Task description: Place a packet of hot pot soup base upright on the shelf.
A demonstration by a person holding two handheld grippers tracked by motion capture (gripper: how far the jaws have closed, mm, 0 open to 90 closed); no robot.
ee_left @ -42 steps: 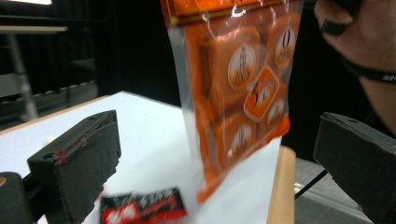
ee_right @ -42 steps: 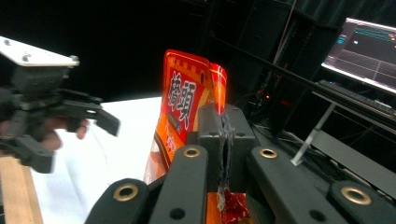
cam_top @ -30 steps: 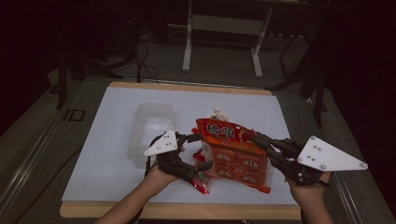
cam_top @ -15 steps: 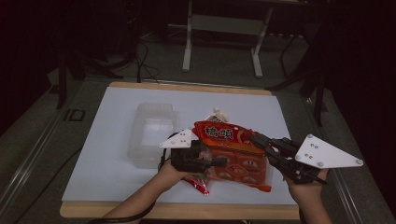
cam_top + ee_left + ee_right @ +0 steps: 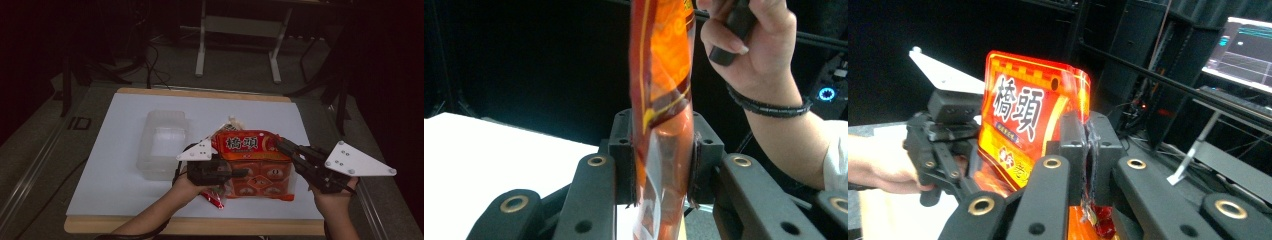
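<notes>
Both grippers have the red-orange snack bag [image 5: 252, 165] between them, held upright above the near half of the white table [image 5: 115, 175]. My left gripper [image 5: 663, 165] has just been closing, and its jaws now press the bag's left edge from both sides, the foil bulging slightly between the pads. My right gripper [image 5: 1087, 150] is clamped tight on the opposite edge, pinching the crimped seam flat, so the bag's printed face with its large white characters is turned toward me in the high view. Just left of the bag, a clear plastic container [image 5: 162, 145] sits on the table, near my left hand [image 5: 192, 182] but apart from it.
</notes>
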